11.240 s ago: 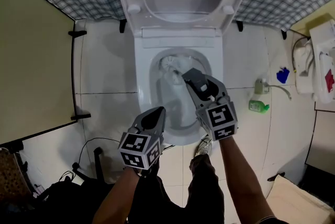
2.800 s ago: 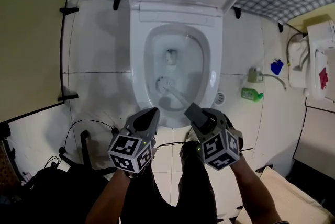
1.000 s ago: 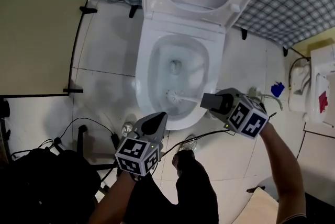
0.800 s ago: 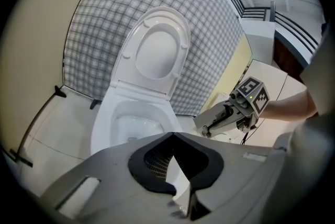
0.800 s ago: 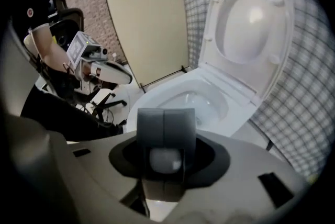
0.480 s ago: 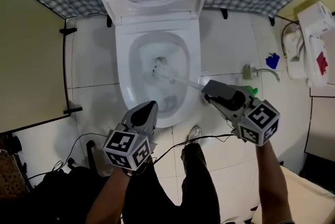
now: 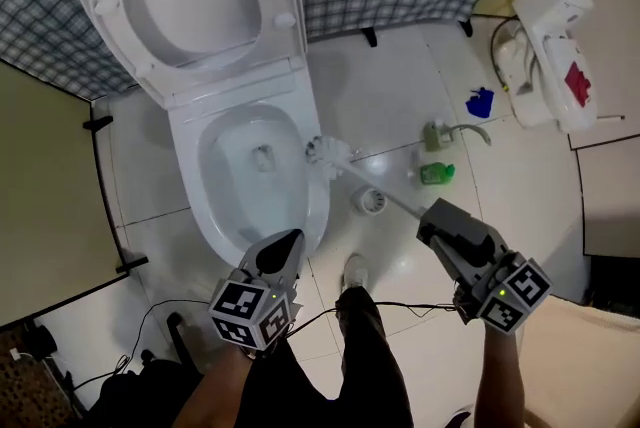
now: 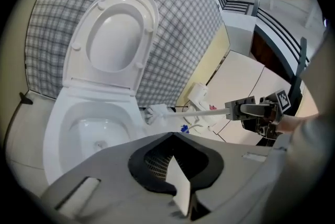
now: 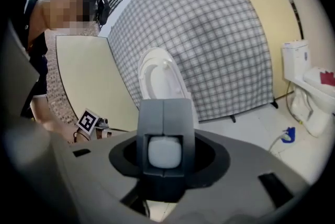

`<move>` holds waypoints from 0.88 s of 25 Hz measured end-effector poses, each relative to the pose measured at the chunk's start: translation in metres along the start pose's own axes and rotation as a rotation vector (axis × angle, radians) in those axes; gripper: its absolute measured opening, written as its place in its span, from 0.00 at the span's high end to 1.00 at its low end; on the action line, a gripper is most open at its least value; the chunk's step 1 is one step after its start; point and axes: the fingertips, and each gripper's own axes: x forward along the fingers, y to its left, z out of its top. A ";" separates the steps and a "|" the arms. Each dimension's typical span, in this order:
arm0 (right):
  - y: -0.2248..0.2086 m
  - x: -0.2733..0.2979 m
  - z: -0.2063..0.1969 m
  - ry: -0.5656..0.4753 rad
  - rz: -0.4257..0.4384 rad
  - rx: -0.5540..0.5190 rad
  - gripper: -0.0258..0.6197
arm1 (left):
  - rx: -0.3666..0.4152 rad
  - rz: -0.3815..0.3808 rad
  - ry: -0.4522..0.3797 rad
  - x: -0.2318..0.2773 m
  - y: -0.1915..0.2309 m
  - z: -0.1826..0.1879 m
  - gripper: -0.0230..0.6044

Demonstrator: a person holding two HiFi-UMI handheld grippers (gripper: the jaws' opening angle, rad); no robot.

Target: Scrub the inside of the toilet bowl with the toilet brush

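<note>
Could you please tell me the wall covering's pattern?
The wall covering is grey-white check; right gripper view.

Closed left gripper (image 7: 287, 240), clamped right gripper (image 7: 435, 217)

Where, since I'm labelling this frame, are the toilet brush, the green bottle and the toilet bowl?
toilet brush (image 7: 327, 153): head view, on its bristle head.
green bottle (image 7: 437, 174): head view, on its body.
toilet bowl (image 7: 183, 176): head view, on its left rim.

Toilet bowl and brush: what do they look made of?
The white toilet bowl is likely glazed ceramic: it is smooth and glossy, with bright highlights along the rim. The white toilet brush is probably plastic, with a thin, straight, duller handle and a round bristled head. The bristles are too small to tell their material.
</note>
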 end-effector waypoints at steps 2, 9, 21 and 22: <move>-0.015 -0.023 -0.008 0.005 -0.057 0.022 0.68 | 0.020 -0.030 0.023 0.010 -0.014 -0.004 0.95; -0.062 -0.051 -0.079 0.209 -0.252 0.036 0.68 | 0.085 -0.105 0.143 0.031 -0.057 -0.039 0.95; -0.126 0.030 -0.234 0.493 -0.371 0.057 0.67 | 0.134 -0.144 0.186 0.041 -0.078 -0.071 0.95; -0.129 0.037 -0.242 0.503 -0.369 0.051 0.68 | 0.135 -0.146 0.184 0.041 -0.079 -0.073 0.95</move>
